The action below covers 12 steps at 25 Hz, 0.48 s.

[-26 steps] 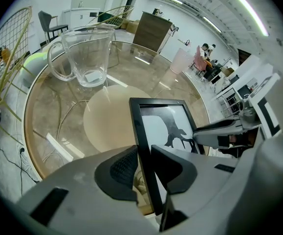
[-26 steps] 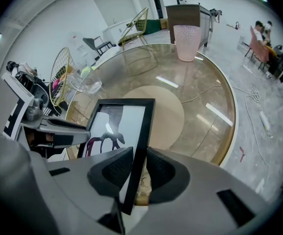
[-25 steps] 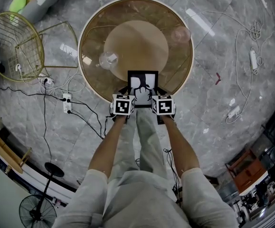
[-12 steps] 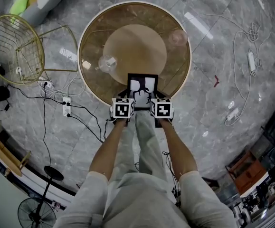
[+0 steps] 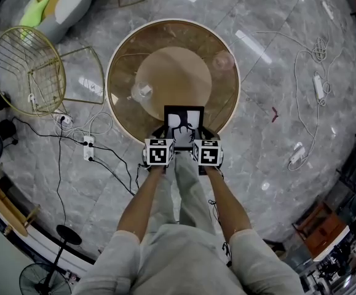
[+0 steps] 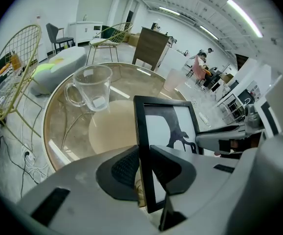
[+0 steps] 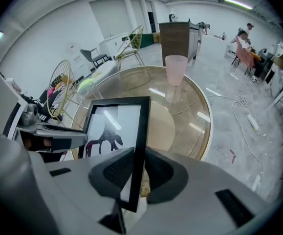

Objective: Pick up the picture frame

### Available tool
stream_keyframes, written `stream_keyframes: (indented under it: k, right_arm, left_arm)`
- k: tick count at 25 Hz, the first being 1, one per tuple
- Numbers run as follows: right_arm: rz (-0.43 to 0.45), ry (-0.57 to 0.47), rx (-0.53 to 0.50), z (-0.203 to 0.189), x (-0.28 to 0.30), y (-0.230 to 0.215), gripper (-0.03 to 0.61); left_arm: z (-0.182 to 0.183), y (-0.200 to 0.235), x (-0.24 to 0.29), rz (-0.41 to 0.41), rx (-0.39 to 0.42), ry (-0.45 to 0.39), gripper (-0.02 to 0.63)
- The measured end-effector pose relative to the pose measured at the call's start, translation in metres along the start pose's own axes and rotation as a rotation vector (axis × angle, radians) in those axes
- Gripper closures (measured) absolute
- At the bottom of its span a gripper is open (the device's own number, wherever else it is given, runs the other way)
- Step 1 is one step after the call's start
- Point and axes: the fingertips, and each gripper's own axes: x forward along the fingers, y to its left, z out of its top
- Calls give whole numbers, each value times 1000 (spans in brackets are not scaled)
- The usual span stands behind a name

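Observation:
The picture frame (image 5: 184,123) is black-edged, with a dark animal silhouette on white. It stands upright over the near edge of the round glass table (image 5: 113,72). My left gripper (image 5: 166,134) is shut on its left edge; its jaws have just been closing, with that edge between them. In the left gripper view the pads (image 6: 126,166) press both faces of the frame (image 6: 168,126). My right gripper (image 5: 201,134) is shut on the right edge. In the right gripper view its pads (image 7: 158,169) pinch the frame (image 7: 113,126) the same way. The frame's back stand shows below the jaws.
A clear glass mug (image 5: 143,91) (image 6: 90,87) and a pink cup (image 5: 222,59) (image 7: 175,70) stand on the table. A gold wire chair (image 5: 24,69) is at the left. Power strips and cables (image 5: 87,145) lie on the grey floor, with more cables (image 5: 316,85) at the right.
Both grippers have risen with the frame held between them. The table looks smaller and further below in the head view.

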Motion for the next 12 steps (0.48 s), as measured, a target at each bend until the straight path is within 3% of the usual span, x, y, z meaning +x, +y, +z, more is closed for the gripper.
stream_keyframes:
  k: [12]
  right_arm:
    - [-39, -181, -13, 36, -83, 15, 508]
  left_arm:
    - [44, -26, -74, 13, 67, -154, 543]
